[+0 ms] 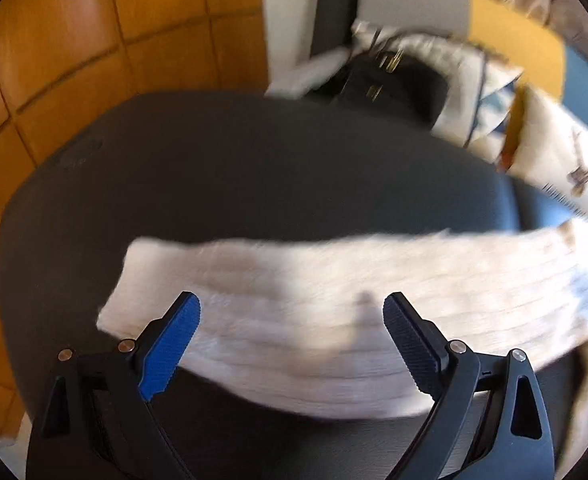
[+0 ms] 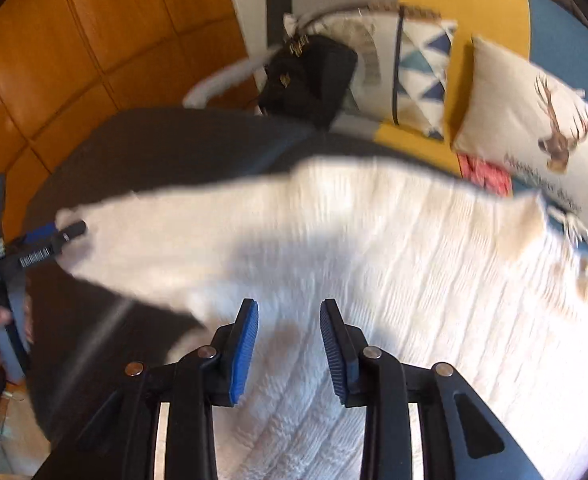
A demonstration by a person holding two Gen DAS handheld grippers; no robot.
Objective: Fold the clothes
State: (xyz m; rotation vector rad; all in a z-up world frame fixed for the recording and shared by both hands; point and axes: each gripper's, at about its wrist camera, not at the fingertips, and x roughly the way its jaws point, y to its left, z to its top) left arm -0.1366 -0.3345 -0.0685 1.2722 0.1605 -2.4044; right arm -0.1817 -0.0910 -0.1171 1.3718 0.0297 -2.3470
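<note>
Blue-padded fingers of the right hand-held gripper point(image 2: 289, 350) hang just above the cream knit sweater point(image 2: 374, 260), parted by a narrow gap with nothing between them. That sweater lies spread on a dark round desk point(image 2: 153, 144), one sleeve point(image 1: 294, 312) stretched out toward the left. Over that sleeve hovers the left hand-held gripper point(image 1: 291, 336), spread wide and empty; in the right wrist view its tip sits at the sleeve end, though blur hides whether it touches.

My worry is the grab. With so slim a gap, the right fingers may pinch only the top layer, so the fold drags unevenly. Loose knit could also slide on the smooth desk toward the cushions point(image 2: 534, 120) and black bag point(image 2: 310, 76) beyond, or off the near edge onto the wooden floor point(image 1: 93, 40).
</note>
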